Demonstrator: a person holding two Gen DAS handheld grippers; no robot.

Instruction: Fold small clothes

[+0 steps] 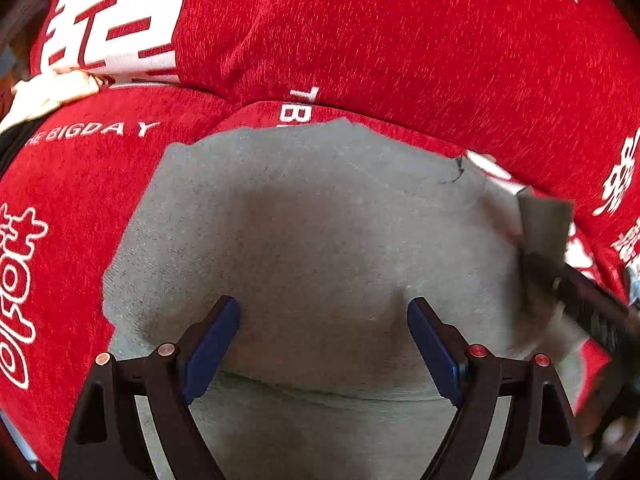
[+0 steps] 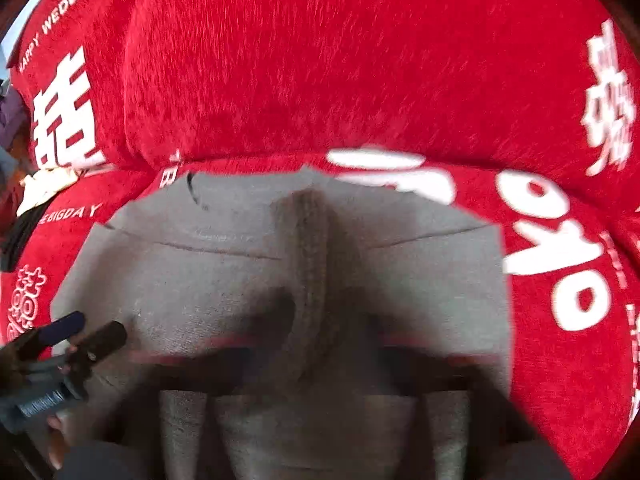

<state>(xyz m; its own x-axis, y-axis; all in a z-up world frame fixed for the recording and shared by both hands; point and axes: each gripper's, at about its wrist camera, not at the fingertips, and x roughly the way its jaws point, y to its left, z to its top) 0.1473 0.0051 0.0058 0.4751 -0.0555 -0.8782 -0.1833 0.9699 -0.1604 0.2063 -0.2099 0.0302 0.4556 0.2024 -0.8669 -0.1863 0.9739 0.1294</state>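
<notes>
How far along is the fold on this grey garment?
Early. The grey knit garment lies spread on the red printed sofa cover. In hand: the right gripper lifts one edge; the left gripper hovers open. No finished fold is visible yet.

Left claw (image 1: pixel 323 312) hangs spread wide, blue pads (image 1: pixel 212 350) apart — right claw (image 1: pixel 560 276) blurred, its state unreadable.

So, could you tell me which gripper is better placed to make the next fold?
Probably the right gripper: it seems to pinch the grey garment's edge, lifted off the red cover. The left gripper hovers over the middle, jaws open.
</notes>
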